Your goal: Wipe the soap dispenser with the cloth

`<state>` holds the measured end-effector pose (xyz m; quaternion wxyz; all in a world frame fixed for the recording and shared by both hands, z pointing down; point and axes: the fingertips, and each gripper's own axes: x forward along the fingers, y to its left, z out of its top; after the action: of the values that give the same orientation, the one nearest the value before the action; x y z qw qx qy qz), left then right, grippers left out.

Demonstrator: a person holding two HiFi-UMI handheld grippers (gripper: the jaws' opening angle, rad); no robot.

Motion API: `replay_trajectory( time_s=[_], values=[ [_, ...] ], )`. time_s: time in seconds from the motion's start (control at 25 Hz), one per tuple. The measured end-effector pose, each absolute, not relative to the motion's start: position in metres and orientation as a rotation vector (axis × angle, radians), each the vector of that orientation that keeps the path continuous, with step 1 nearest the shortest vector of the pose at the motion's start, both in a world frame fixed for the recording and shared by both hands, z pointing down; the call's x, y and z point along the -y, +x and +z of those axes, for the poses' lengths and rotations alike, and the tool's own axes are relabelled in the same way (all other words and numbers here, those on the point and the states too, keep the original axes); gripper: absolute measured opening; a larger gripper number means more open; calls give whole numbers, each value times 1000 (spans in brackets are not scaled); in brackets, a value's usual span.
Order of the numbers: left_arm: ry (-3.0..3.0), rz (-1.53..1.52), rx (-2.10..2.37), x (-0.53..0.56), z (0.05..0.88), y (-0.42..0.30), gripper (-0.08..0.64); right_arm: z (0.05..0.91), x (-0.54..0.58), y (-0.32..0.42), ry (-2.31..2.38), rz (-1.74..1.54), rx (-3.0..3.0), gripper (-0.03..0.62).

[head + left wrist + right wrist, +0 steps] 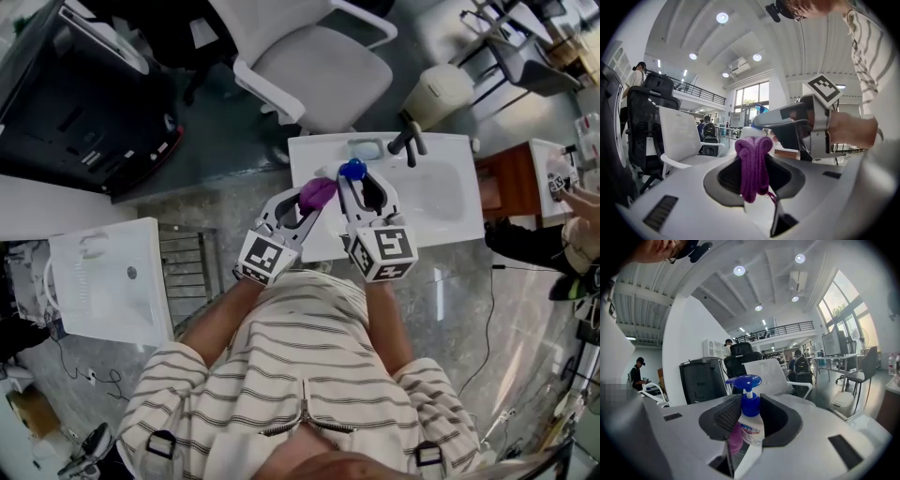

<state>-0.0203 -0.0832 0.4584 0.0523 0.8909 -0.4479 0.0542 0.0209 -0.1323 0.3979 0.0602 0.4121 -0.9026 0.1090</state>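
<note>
In the head view my right gripper [352,180] is shut on the soap dispenser [352,171], a white bottle with a blue pump, held above the white basin top [441,202]. The right gripper view shows the soap dispenser [749,425] upright between the jaws, with purple cloth showing at its left side. My left gripper [314,199] is shut on the bunched purple cloth [317,192], right beside the bottle. In the left gripper view the purple cloth [753,166] hangs from the jaws and my right gripper's body sits just beyond it.
A black tap [407,141] rises from the basin's back edge. A white office chair [314,61] stands behind the basin and a white bin [438,92] to its right. A second white basin top [108,281] lies at the left. A person's hand [586,206] shows at the right edge.
</note>
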Motion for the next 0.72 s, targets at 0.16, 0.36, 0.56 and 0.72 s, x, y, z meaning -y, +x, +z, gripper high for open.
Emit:
replay_trajectory(
  time_s=[0.16, 0.36, 0.56, 0.72],
  values=[
    [2706, 147, 1369, 83, 455, -23, 120, 395, 132, 23, 1232, 313, 2739, 132],
    [2705, 126, 1380, 83, 449, -25, 120, 390, 128, 27, 1220, 288, 2748, 132],
    [2694, 102, 1392, 82, 449, -30, 120, 392, 125, 30, 1195, 278, 2750, 132],
    [2699, 102, 1359, 83, 451, -31, 120, 393, 120, 31, 1164, 280, 2754, 132]
  ],
)
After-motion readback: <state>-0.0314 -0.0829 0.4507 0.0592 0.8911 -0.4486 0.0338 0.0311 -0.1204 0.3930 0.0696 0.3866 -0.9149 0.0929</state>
